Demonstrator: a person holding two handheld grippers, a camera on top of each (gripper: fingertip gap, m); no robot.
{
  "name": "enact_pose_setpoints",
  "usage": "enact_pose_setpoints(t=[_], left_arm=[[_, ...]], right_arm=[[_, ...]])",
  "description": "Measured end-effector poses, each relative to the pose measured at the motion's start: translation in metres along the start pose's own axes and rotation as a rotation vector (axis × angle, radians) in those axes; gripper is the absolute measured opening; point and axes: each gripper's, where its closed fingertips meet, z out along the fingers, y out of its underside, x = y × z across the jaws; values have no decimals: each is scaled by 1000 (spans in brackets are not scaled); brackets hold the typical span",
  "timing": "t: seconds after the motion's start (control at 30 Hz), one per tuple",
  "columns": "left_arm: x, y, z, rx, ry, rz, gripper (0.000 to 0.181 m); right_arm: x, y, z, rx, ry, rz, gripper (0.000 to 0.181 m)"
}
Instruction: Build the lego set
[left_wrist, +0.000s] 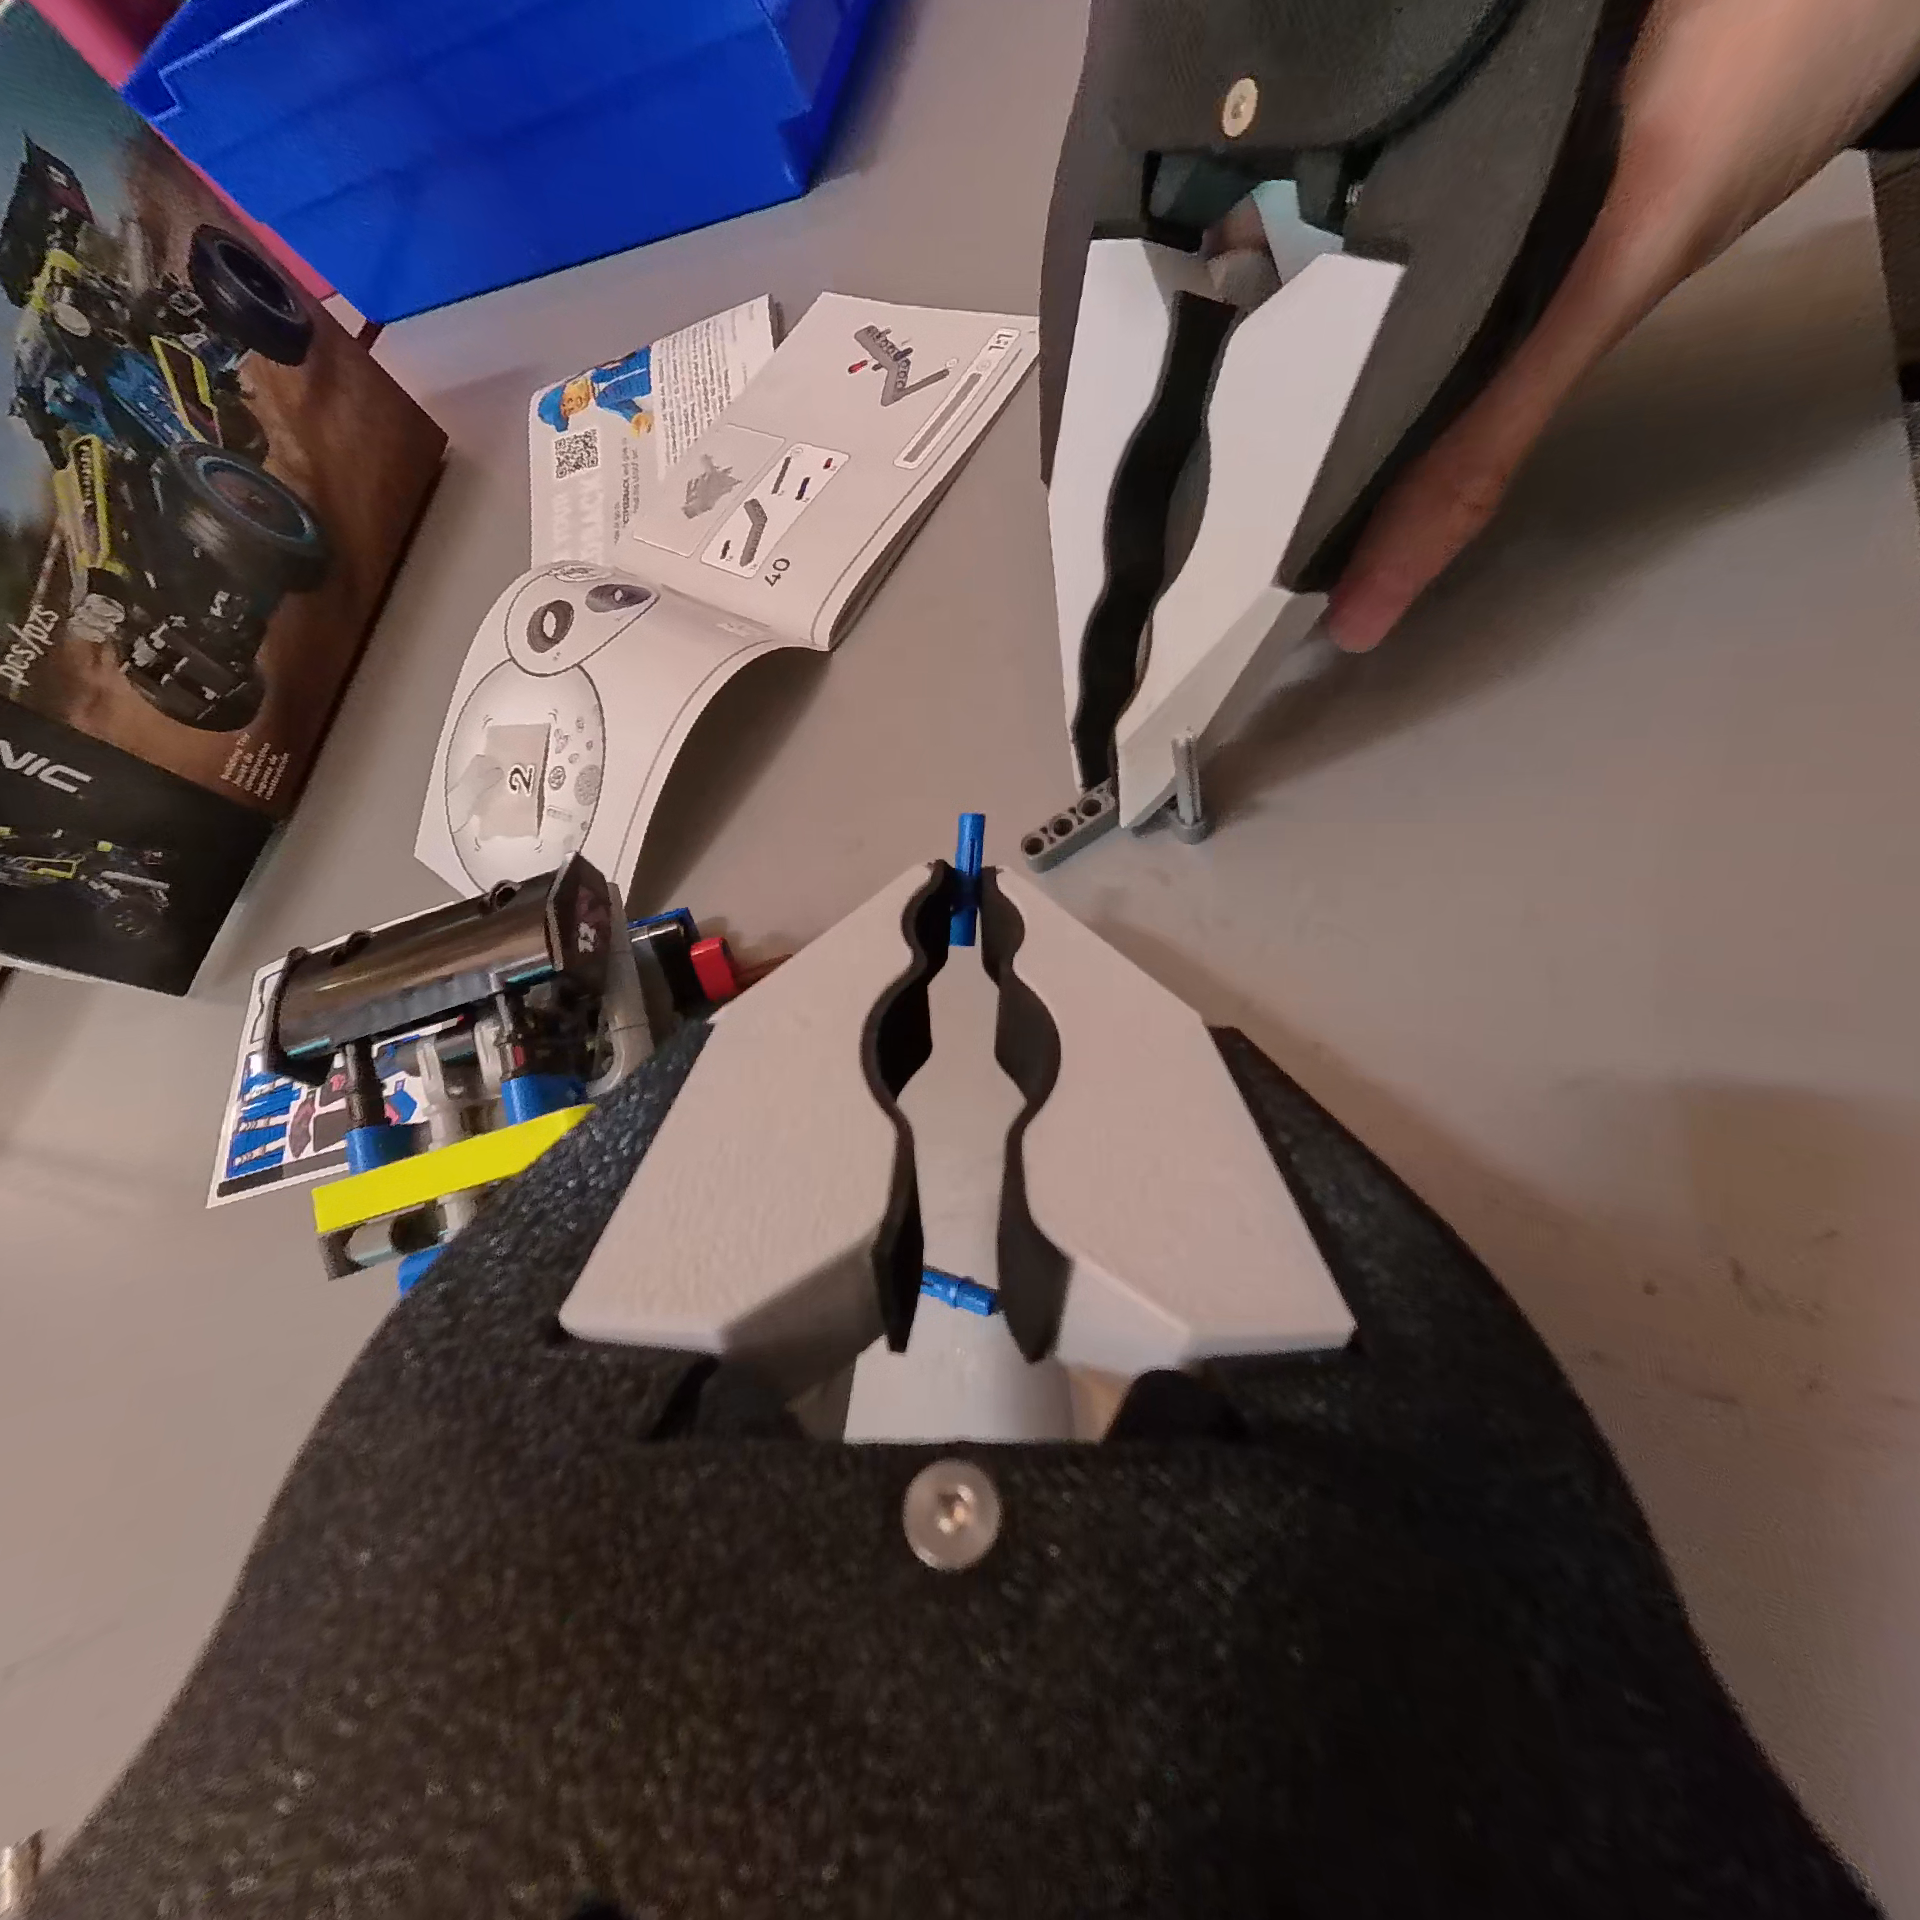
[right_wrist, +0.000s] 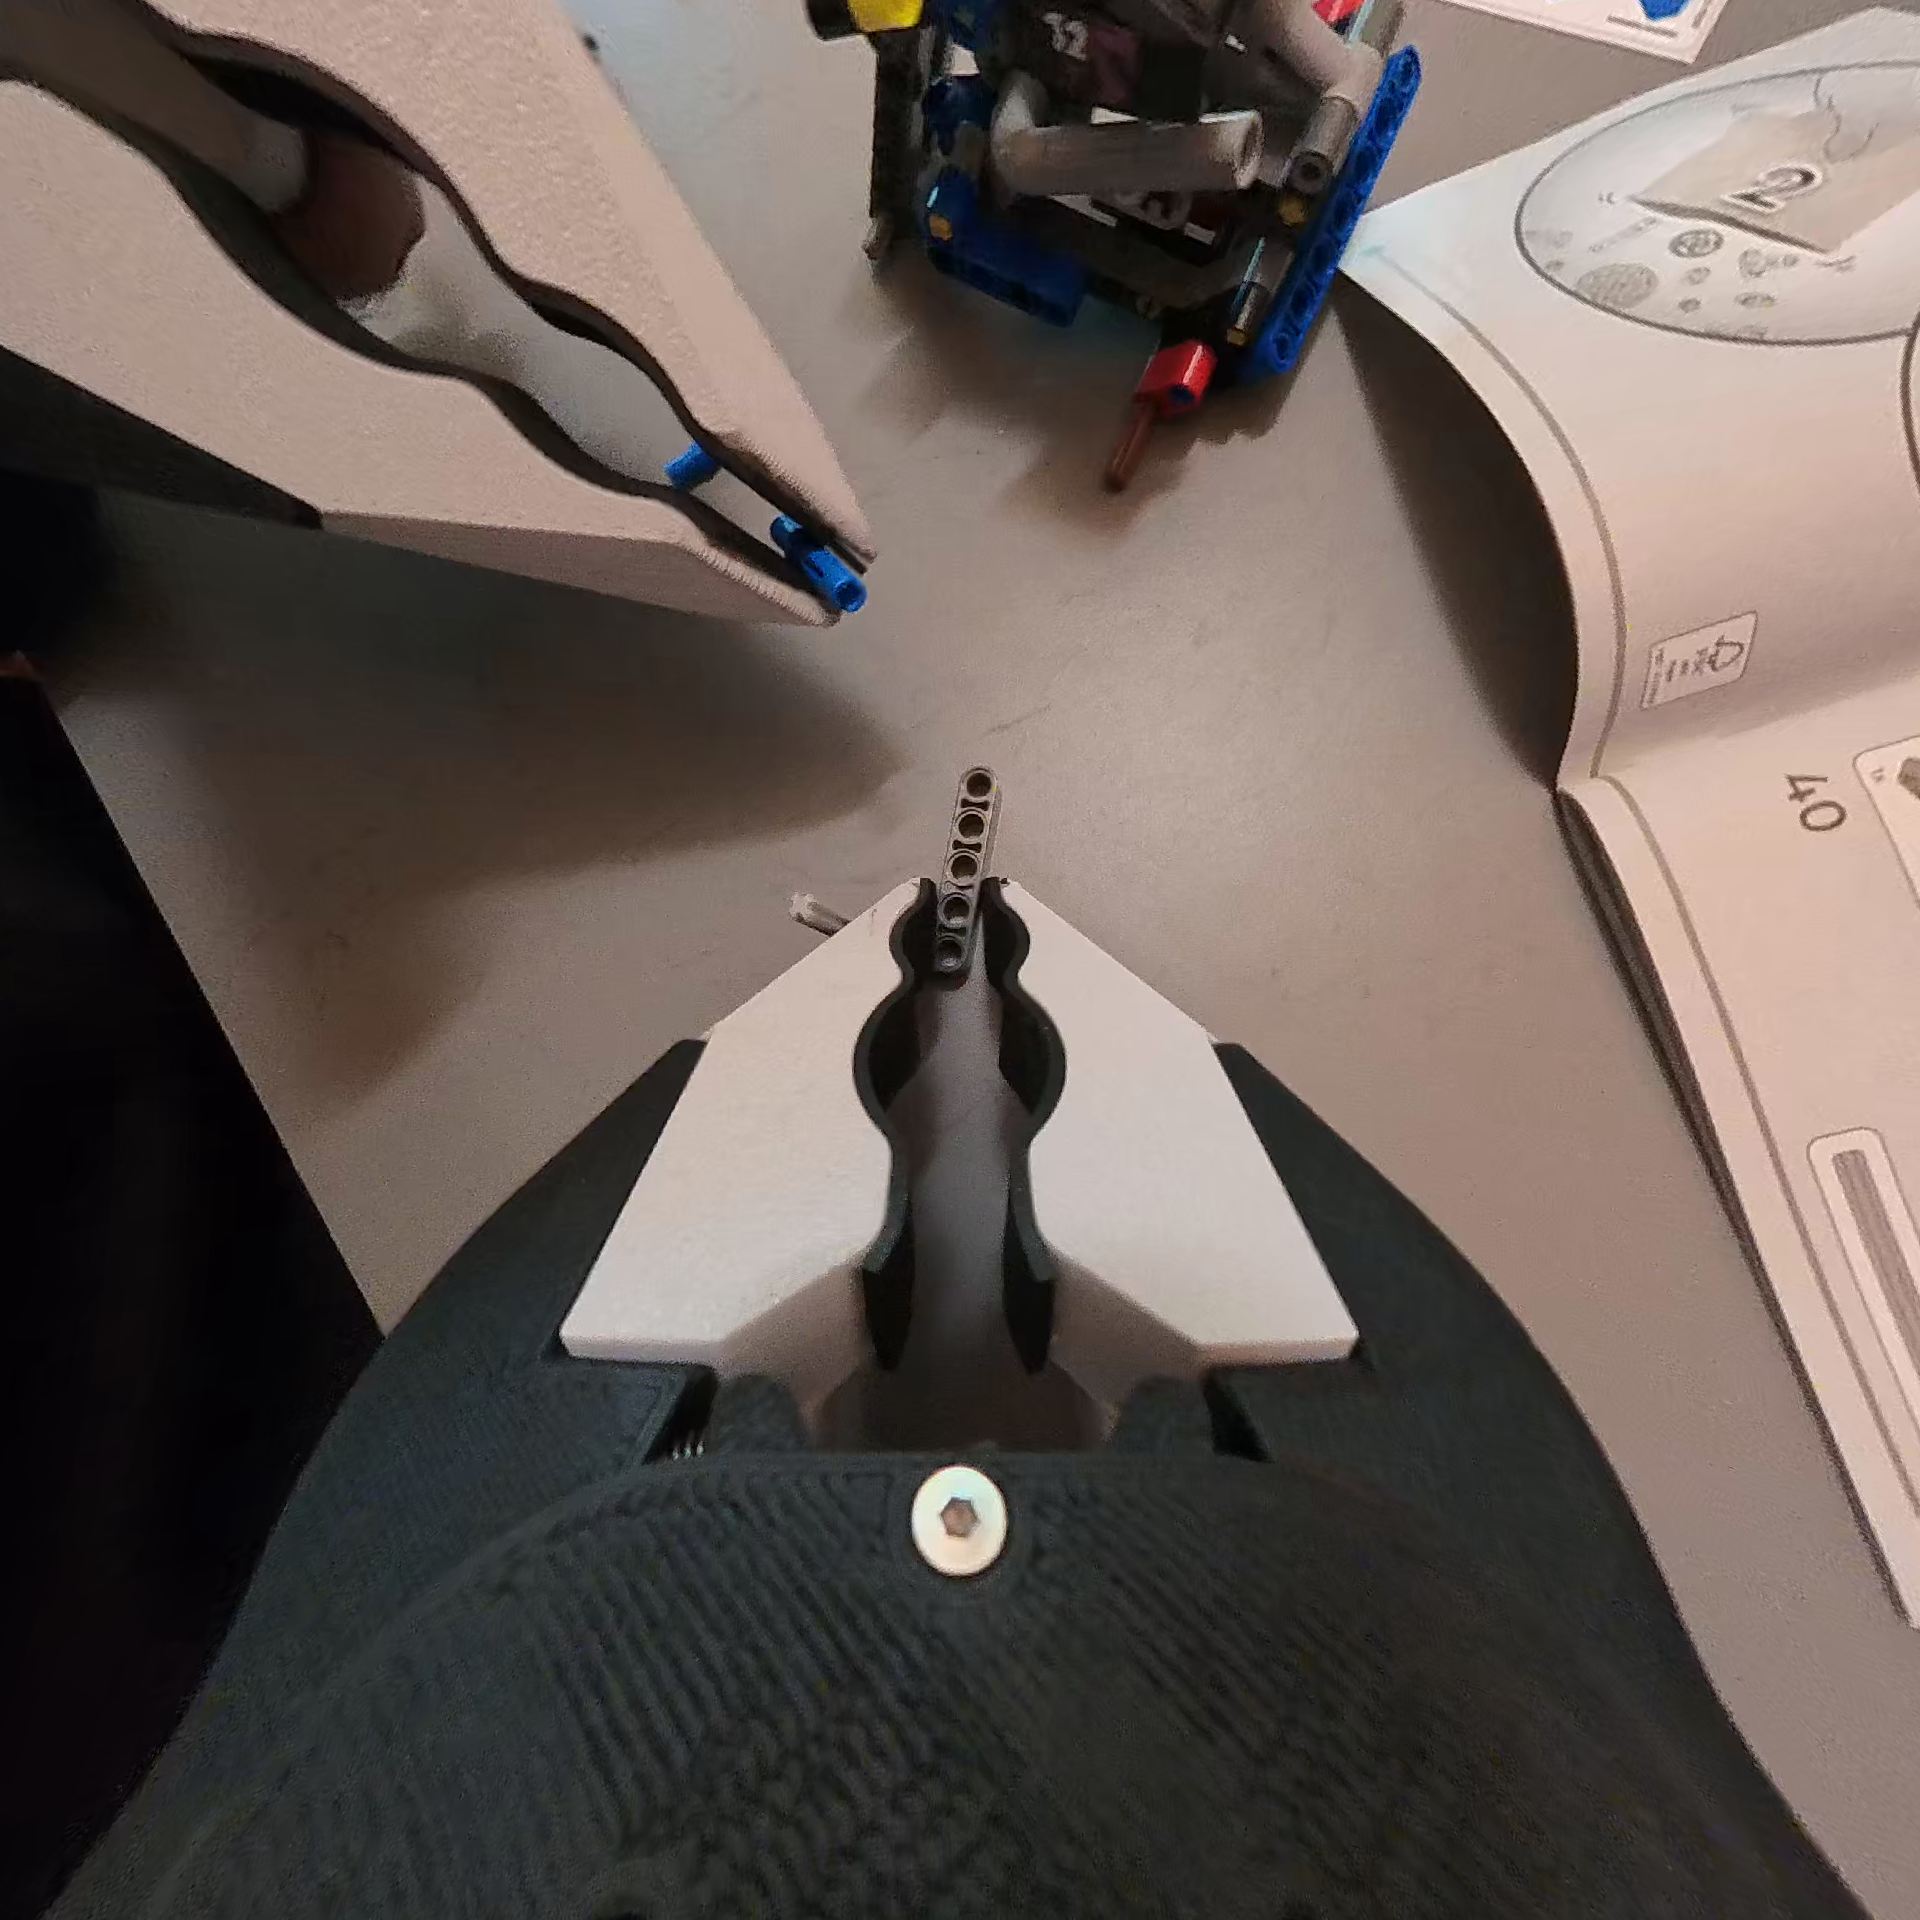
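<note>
My left gripper (left_wrist: 964, 883) is shut on a blue pin (left_wrist: 968, 871) at its fingertips; the gripper and pin also show in the right wrist view (right_wrist: 821, 571). A second blue pin (left_wrist: 956, 1291) lies on the table under its fingers. My right gripper (right_wrist: 961, 894) is shut on a dark grey holed beam (right_wrist: 968, 847), low over the table; the beam's end shows in the left wrist view (left_wrist: 1060, 828). A light grey axle (left_wrist: 1187, 784) stands beside the right gripper (left_wrist: 1117, 790). The half-built car model (left_wrist: 468, 1039) sits to the left, also in the right wrist view (right_wrist: 1122, 187).
An open instruction booklet (left_wrist: 727, 540) lies on the grey table (left_wrist: 1558, 1039), also at the right of the right wrist view (right_wrist: 1714, 520). The set's box (left_wrist: 156, 499) and a blue bin (left_wrist: 499, 135) stand at the far left. A sticker sheet (left_wrist: 270, 1122) lies under the model. Some 5 cm of space lies between my two pairs of fingers.
</note>
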Motion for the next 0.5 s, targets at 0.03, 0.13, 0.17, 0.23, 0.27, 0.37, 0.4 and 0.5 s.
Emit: enact_pose_setpoints(t=[0.03,0.13,0.17,0.23,0.27,0.37,0.4,0.5], left_arm=[[0,0,0,2,1,-3,2],[1,-2,-1,29,25,-35,2],[2,-4,-1,50,40,-58,2],[2,-8,-3,101,65,-119,2],[0,-10,-5,124,71,-150,2],[-7,-19,-13,199,60,-198,2],[-9,-23,-16,214,53,-204,2],[-11,-40,-26,262,19,-192,2]], right_arm=[[-1,0,0,6,-3,-21,8],[-2,-1,1,40,-10,-60,6],[0,-4,1,66,-6,-65,6],[10,-10,-2,123,25,-30,7],[8,-19,-8,197,-12,-4,7],[1,-70,-47,607,-270,278,7],[0,-79,-59,707,-380,378,7],[-6,-90,-72,846,-644,565,6]])
